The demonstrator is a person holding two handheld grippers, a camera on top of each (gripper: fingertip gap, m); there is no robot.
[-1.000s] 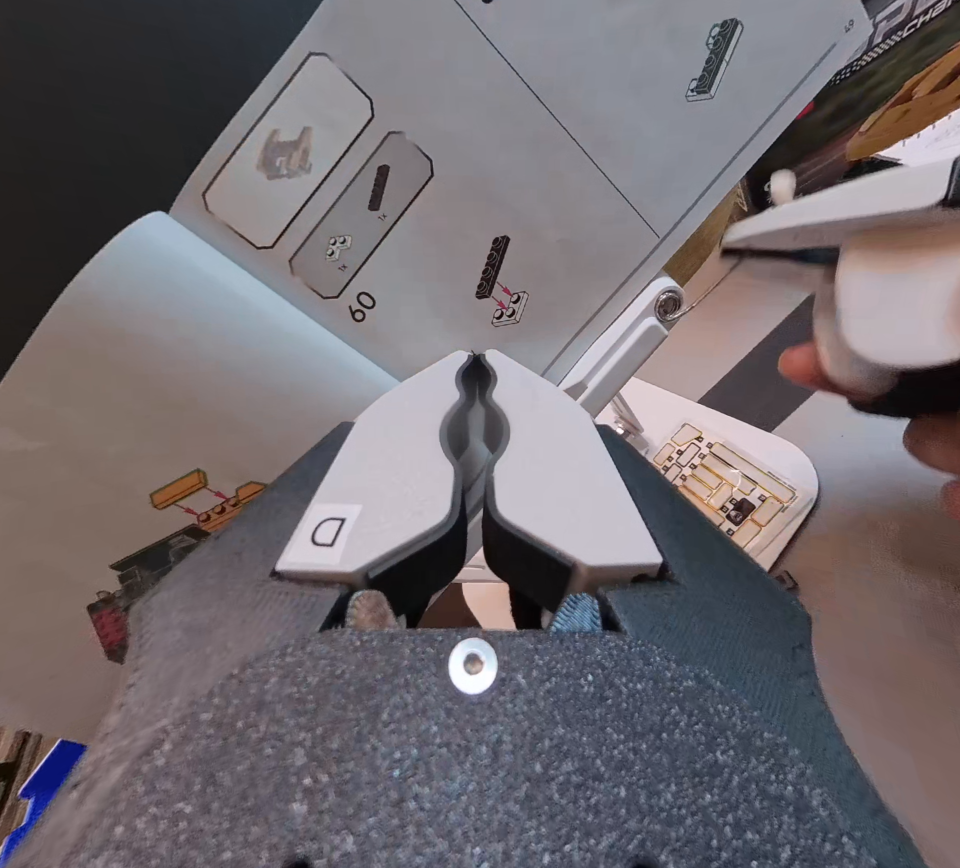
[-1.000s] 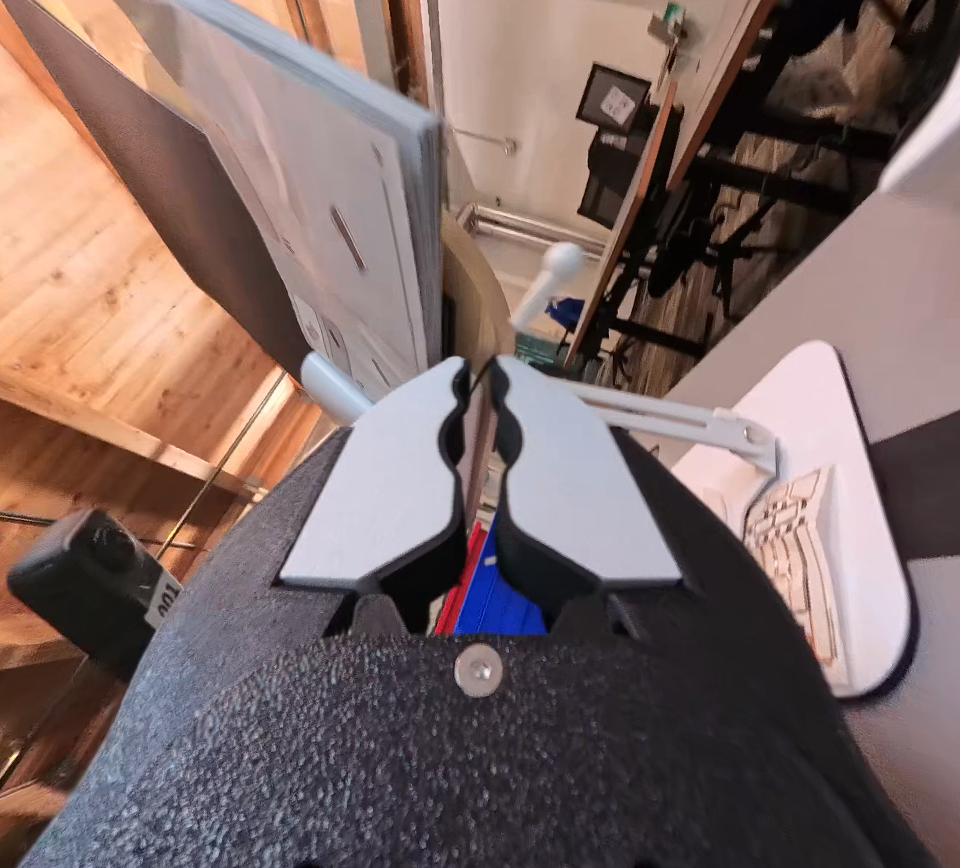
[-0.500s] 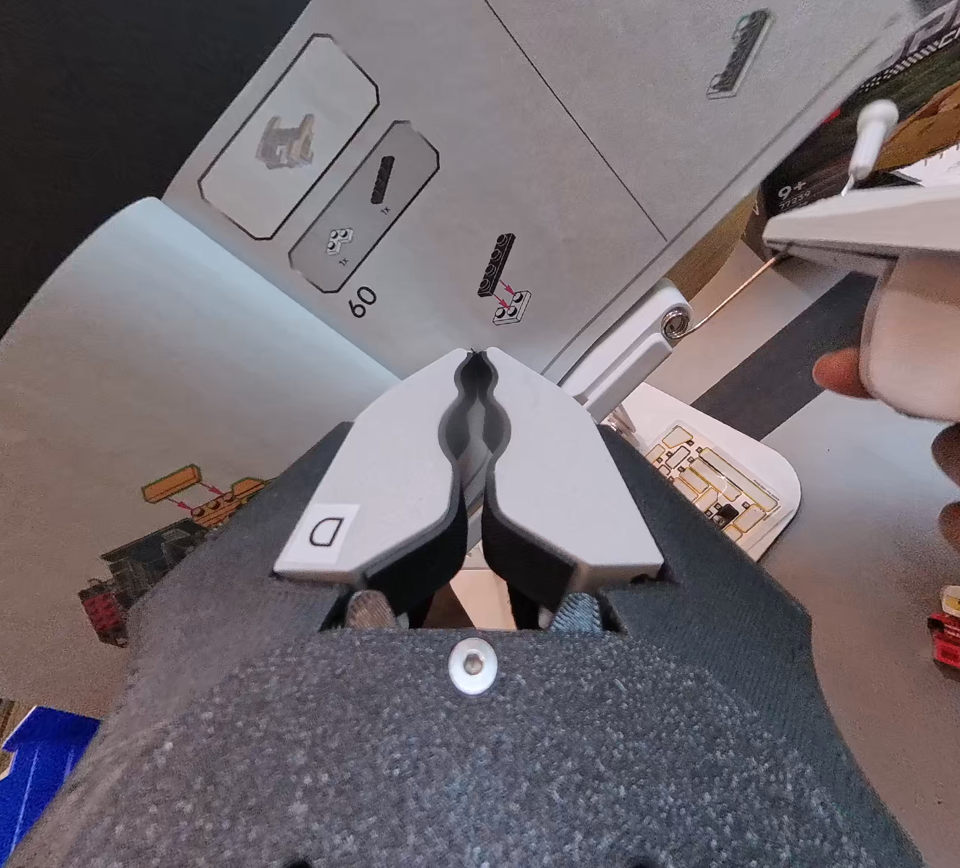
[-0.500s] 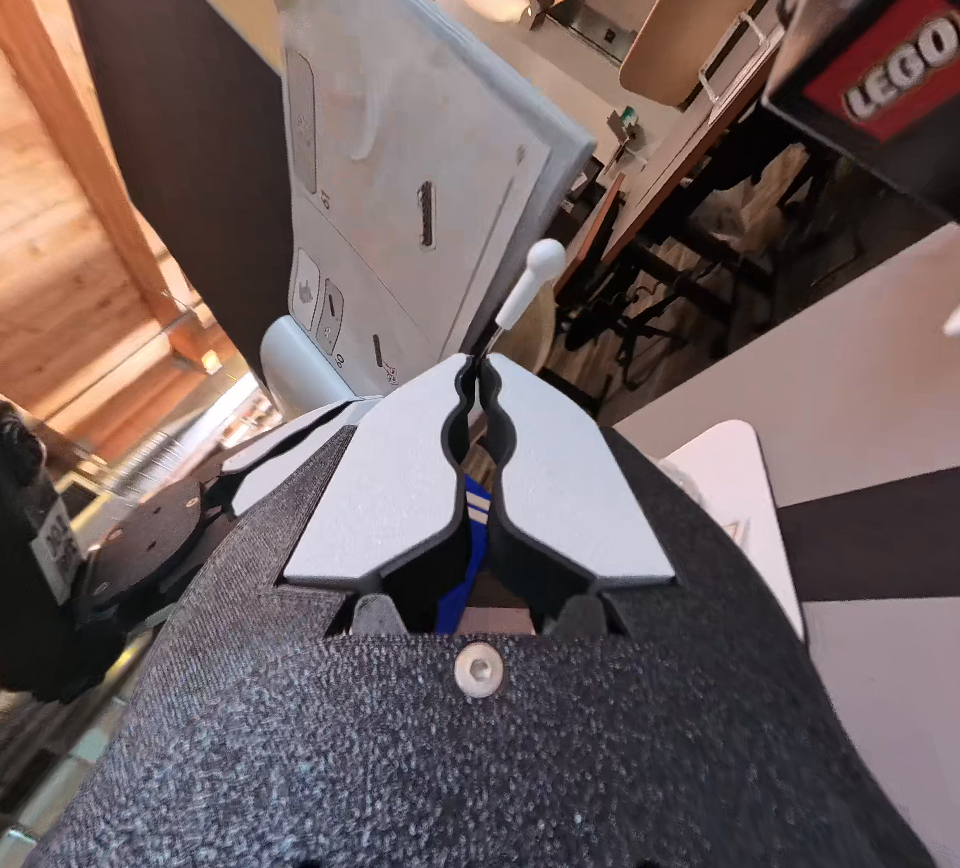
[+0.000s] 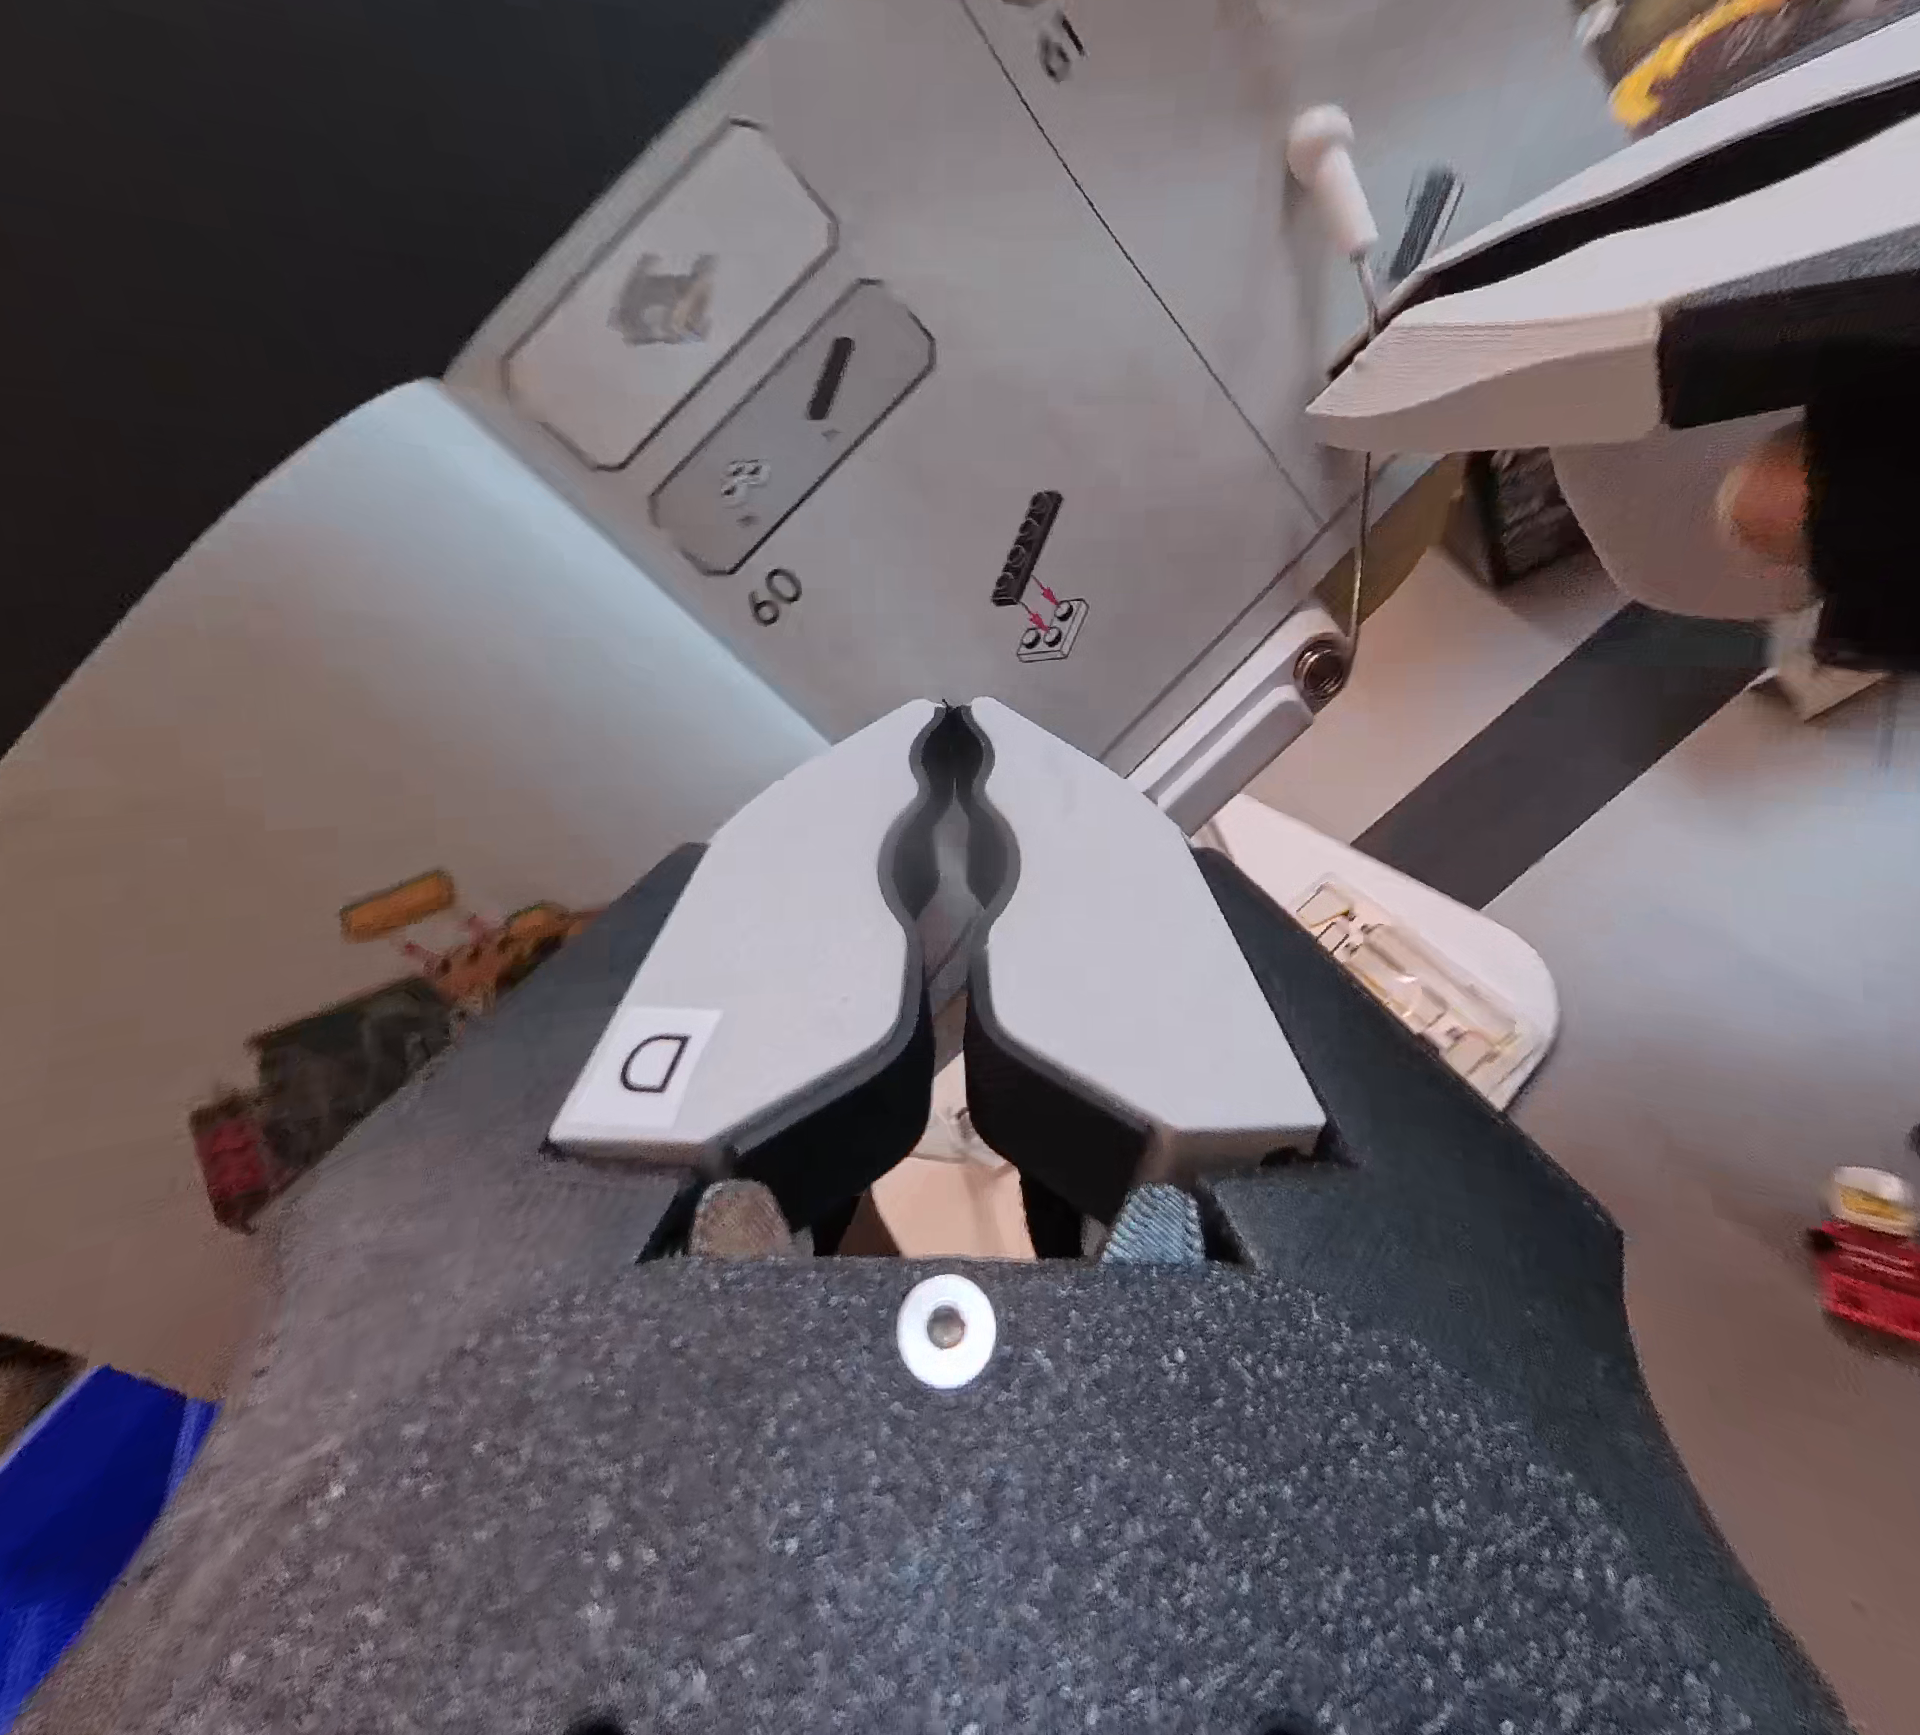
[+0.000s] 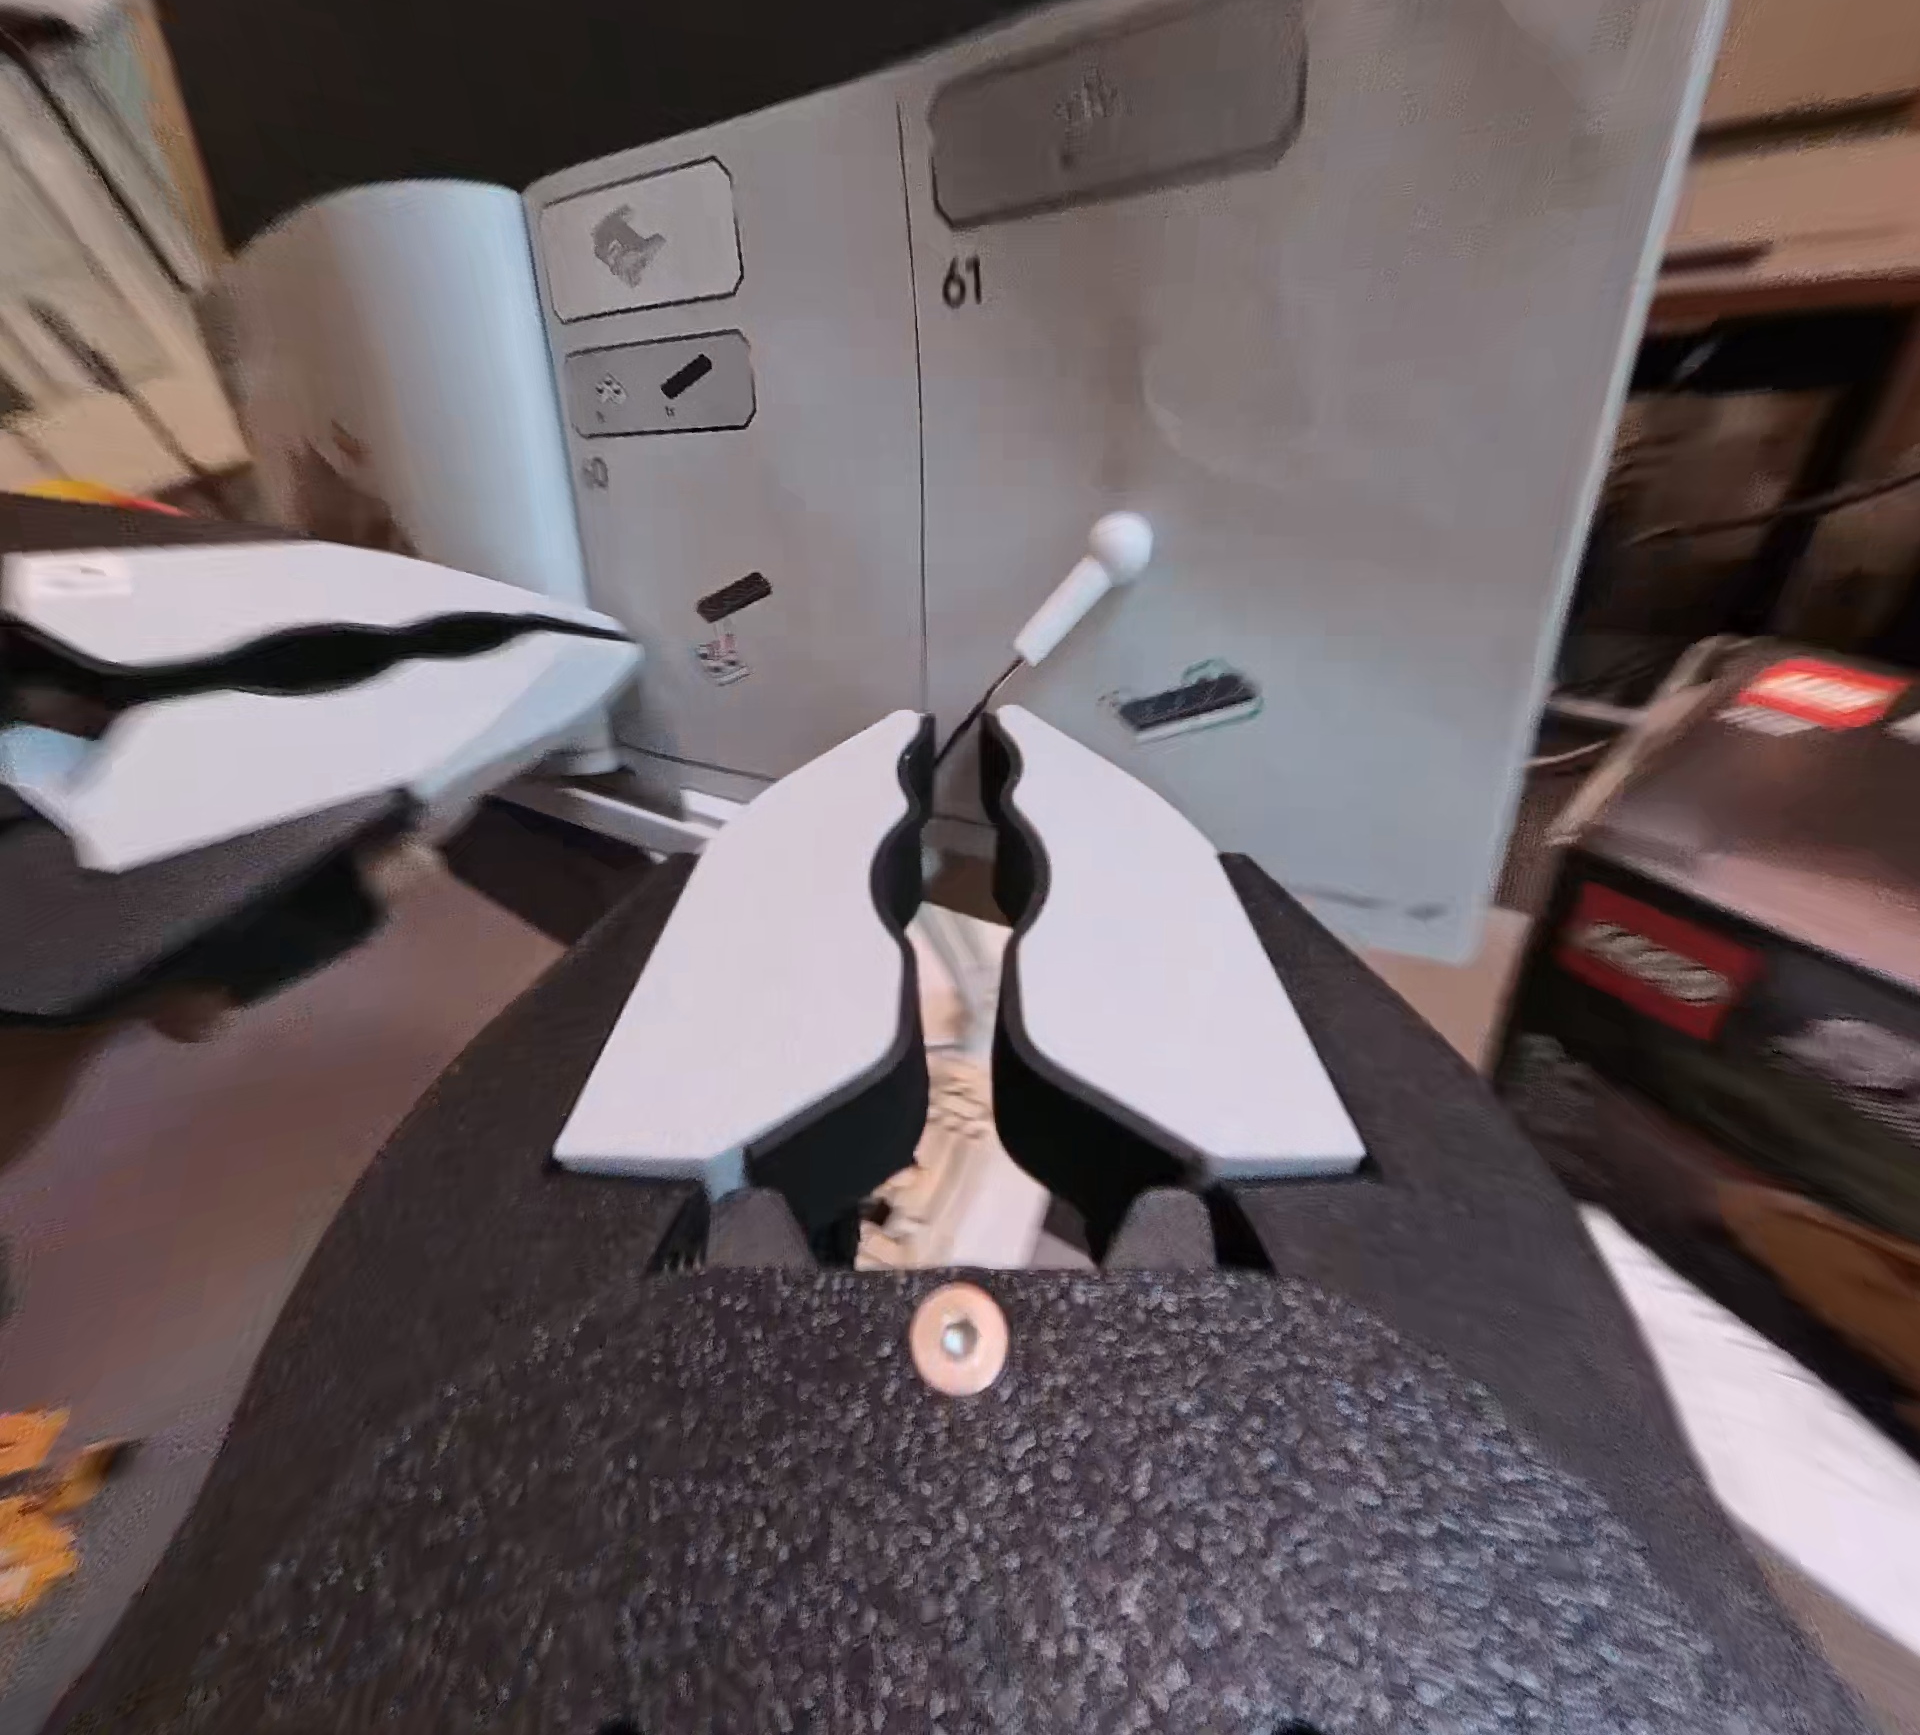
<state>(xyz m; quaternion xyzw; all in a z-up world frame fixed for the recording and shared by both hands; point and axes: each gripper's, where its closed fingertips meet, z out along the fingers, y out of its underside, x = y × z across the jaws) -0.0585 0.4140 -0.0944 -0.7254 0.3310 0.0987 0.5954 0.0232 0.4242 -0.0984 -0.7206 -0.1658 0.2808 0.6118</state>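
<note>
Right now the left gripper (image 5: 948, 706) is sitting low in the centre of its own view with its two pale fingers (image 5: 821, 937) pressed together at the tips, nothing showing between them. It is pointing at the lower edge of an open instruction booklet (image 5: 1039, 335) that is standing upright on a white book stand (image 5: 1236, 729), the left-hand page (image 5: 416, 646) curling forward toward the lower left of the frame. Behind the booklet a dark panel (image 5: 312, 75) is filling the upper left.

In the right wrist view the right gripper (image 6: 954, 724) is sitting at the centre with its fingers (image 6: 1122, 958) standing slightly apart, a narrow gap showing between the tips. A thin dark wire arm is rising through that gap from close against the left fingertip, and it is ending in a white rounded page holder (image 6: 1086, 579) that is lying against the right-hand page just above the fingertips. Whether the pads are actually pressing on the wire cannot be told; the right pad is looking clear of it. The same gripper is showing at the upper right of the left wrist view, its tips at the wire just below the white holder.

At the right edge of the right wrist view a dark toy box (image 6: 1714, 906) is standing on the grey table (image 5: 1662, 958), and a small red brick piece (image 5: 1870, 1270) is lying at the far right of the left wrist view.
</note>
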